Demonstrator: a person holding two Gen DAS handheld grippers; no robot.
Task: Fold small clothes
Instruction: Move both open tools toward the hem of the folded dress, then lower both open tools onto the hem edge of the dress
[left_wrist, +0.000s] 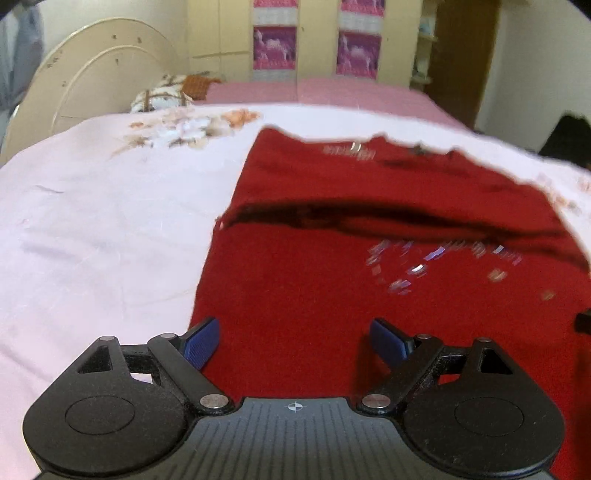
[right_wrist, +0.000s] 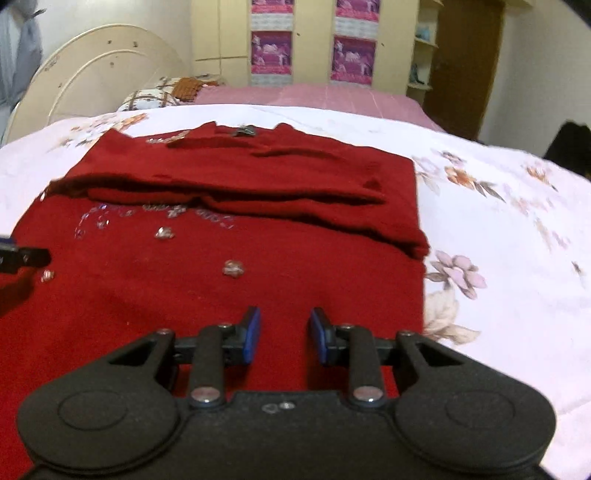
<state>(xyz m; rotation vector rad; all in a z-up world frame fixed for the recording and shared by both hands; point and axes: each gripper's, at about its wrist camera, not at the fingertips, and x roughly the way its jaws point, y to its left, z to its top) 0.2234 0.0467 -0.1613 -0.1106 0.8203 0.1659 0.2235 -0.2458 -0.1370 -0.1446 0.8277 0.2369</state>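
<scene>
While folded, red sweater lies collar-far.

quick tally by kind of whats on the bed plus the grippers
red garment: 1
floral bedsheet: 1
patterned pillow: 1
grippers: 2, left gripper and right gripper
total: 5

Right gripper with blue pads hovers over the dark red knitted garment, jaws partly apart, nothing between them. Garment lies on the white floral bedsheet; sleeves folded across at 12 o'clock. Clear sequin decorations at 10 o'clock. Second gripper's black tip at 9 o'clock.
</scene>
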